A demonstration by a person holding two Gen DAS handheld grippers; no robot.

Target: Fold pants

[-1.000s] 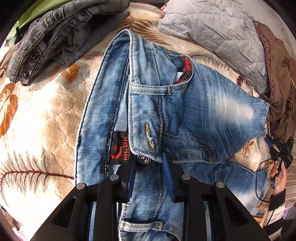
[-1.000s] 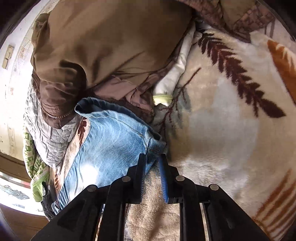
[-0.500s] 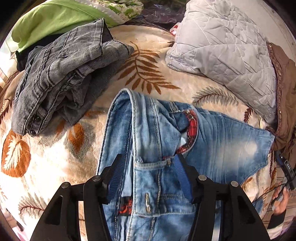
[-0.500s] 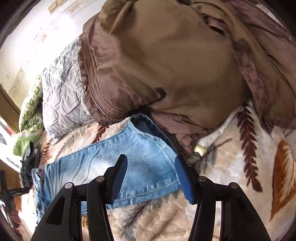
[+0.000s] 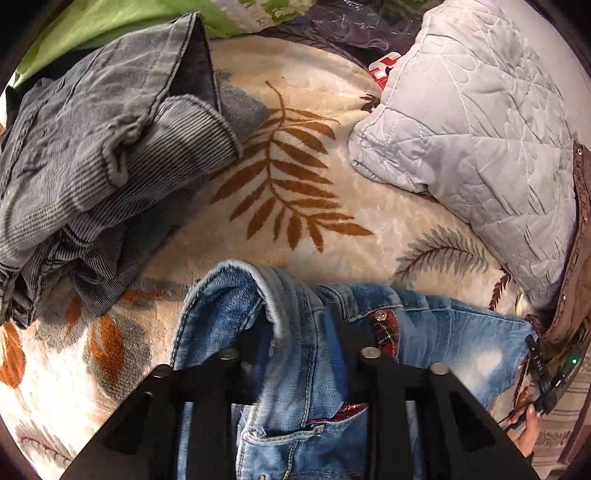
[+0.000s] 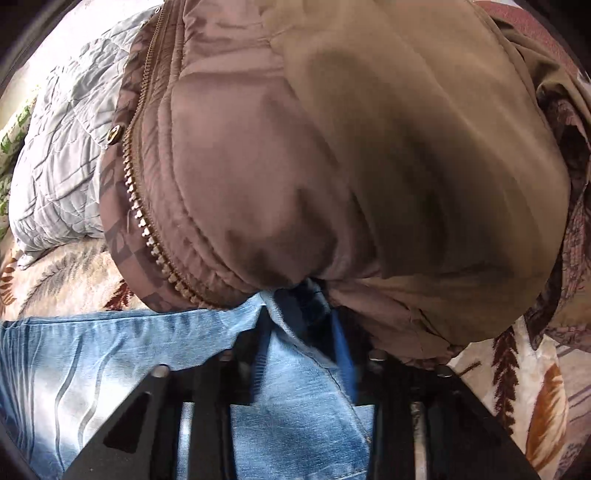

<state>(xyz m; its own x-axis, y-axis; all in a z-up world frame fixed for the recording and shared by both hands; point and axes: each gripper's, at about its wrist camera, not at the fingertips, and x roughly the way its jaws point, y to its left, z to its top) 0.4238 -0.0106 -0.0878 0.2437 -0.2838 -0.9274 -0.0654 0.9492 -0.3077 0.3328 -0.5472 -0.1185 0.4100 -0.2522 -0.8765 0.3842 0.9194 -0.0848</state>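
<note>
On my left wrist view, a heap of grey corduroy pants [image 5: 110,155] sits at the far left on the leaf-print blanket [image 5: 295,155], with a green cloth [image 5: 92,26] behind it. Moving right, my left gripper [image 5: 295,332] has its jaws spread moderately, straddling a raised fold of the blue jeans [image 5: 291,369] at the waistband; I cannot tell whether the pads actually press the denim. The jeans lie flat across the blanket, running off to the right, with a red pocket lining showing. Beyond them rests a grey quilted pillow [image 5: 480,129], and at the far right edge a brown jacket [image 5: 580,258]. On my right wrist view, the pillow [image 6: 62,155] is at left, the jeans [image 6: 110,369] spread below it, and my right gripper [image 6: 301,343] sits with jaws apart around the hem of the leg, right up against the jacket [image 6: 351,147]; the blur hides any contact.
</note>
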